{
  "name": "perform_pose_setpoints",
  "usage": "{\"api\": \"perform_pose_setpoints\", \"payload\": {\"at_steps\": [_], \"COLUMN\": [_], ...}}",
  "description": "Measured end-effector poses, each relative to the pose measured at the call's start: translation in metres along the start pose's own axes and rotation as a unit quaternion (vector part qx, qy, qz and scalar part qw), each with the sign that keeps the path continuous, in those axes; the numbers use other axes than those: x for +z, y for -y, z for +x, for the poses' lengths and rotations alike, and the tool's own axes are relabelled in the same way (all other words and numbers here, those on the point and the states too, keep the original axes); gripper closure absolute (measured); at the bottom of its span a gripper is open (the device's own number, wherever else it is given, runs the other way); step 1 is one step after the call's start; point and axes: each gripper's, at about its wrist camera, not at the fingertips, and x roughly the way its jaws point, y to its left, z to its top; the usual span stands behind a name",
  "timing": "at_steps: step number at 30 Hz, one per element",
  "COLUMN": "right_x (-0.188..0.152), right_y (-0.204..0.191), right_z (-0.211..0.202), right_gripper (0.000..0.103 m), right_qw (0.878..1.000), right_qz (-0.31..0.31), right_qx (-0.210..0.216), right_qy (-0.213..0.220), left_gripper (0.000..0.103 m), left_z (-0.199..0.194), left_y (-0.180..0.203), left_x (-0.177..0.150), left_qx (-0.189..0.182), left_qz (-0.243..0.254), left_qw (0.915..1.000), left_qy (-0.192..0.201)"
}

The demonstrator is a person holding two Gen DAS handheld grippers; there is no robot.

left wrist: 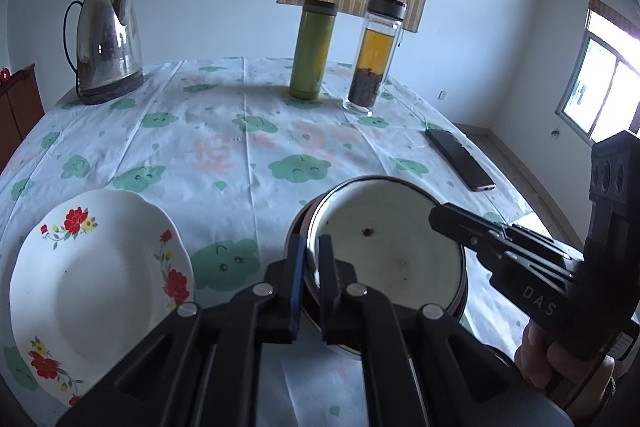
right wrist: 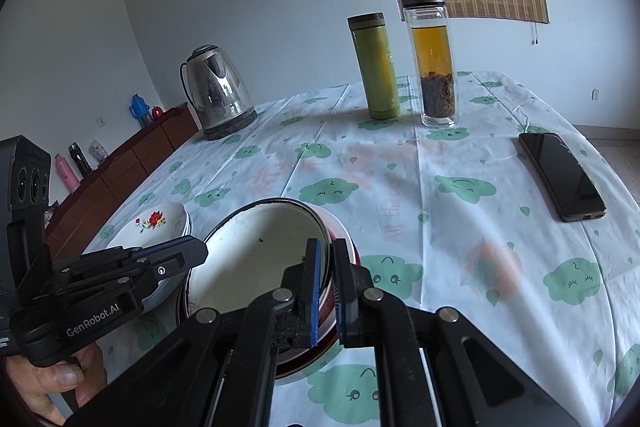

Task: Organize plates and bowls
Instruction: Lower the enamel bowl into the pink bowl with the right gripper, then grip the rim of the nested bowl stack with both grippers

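Daylight was soft and cool in both views, coming from a window [left wrist: 600, 83] to the right of the counter [left wrist: 240, 147]; its panes were blown out to white. The green flask [left wrist: 312, 51] and the glass bottle [left wrist: 374, 55] cast faint, diffuse shadows leftward onto the cloth. The kettle [left wrist: 108, 43] beyond the flask carried bright reflections on its steel. Fisheye bending curved the walls and the counter's edge, and dark vignetting filled the corners. Focus was fairly sharp mid-frame; the bowl's [right wrist: 256, 259] inside lay partly in shade, and the phone [right wrist: 562, 175] screen showed dull glare.
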Motion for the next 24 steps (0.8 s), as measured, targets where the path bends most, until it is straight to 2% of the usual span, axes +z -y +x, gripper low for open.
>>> {"api": "perform_pose_setpoints", "payload": {"at_steps": [6,7,8,10,12,15,16,18,19,20,21,22,24], "right_x": [-0.001,-0.001,-0.001,-0.001,-0.001,-0.001,-0.002,-0.002,-0.002,-0.002,-0.002,-0.001,0.0], "right_y": [-0.003,-0.003,-0.003,-0.002,-0.002,-0.004,-0.005,-0.006,-0.007,-0.008,-0.01,-0.012,-0.013], "right_z": [0.001,0.0,0.0,0.0,0.0,-0.001,-0.001,-0.002,-0.002,-0.003,-0.005,-0.009,-0.016], "right_gripper": [0.096,0.096,0.096,0.096,0.095,0.092,0.09,0.081,0.078,0.07,0.056,0.049,0.039], "right_qw": [1.0,1.0,1.0,1.0,1.0,1.0,1.0,1.0,1.0,0.999,0.999,0.999,0.997], "right_qz": [-0.015,-0.015,-0.014,-0.013,-0.017,-0.022,-0.022,-0.025,-0.026,-0.028,-0.032,-0.036,-0.042], "right_qx": [-0.01,-0.01,-0.008,-0.006,-0.007,-0.005,-0.004,0.003,0.007,0.011,0.014,0.008,-0.007], "right_qy": [0.004,0.004,0.004,0.004,0.004,0.007,0.007,0.009,0.011,0.014,0.02,0.032,0.057], "left_gripper": [0.101,0.098,0.094,0.071,0.056,0.053,0.048,0.037,0.036,0.036,0.036,0.035,0.035], "left_z": [0.001,0.001,0.001,0.001,0.001,-0.004,-0.004,-0.004,-0.003,-0.003,-0.003,-0.003,-0.002], "left_y": [0.0,0.0,0.0,0.0,0.001,0.003,0.003,0.002,0.002,0.0,-0.001,-0.002,-0.004], "left_x": [0.0,0.0,0.0,-0.001,-0.001,0.0,0.001,0.0,0.0,0.0,-0.001,-0.001,-0.001], "left_qx": [-0.001,0.0,-0.001,-0.004,0.0,-0.005,-0.003,0.002,0.004,0.003,0.001,-0.002,-0.004], "left_qz": [0.0,0.0,0.0,0.0,0.0,0.003,0.003,0.002,0.001,-0.001,-0.004,-0.007,-0.01], "left_qw": [1.0,1.0,1.0,1.0,1.0,0.9999,0.9999,0.9999,0.9999,1.0,1.0,1.0,0.9999], "left_qy": [0.001,0.001,0.001,0.0,0.003,0.01,0.012,0.012,0.01,0.009,0.007,0.007,0.006]}}
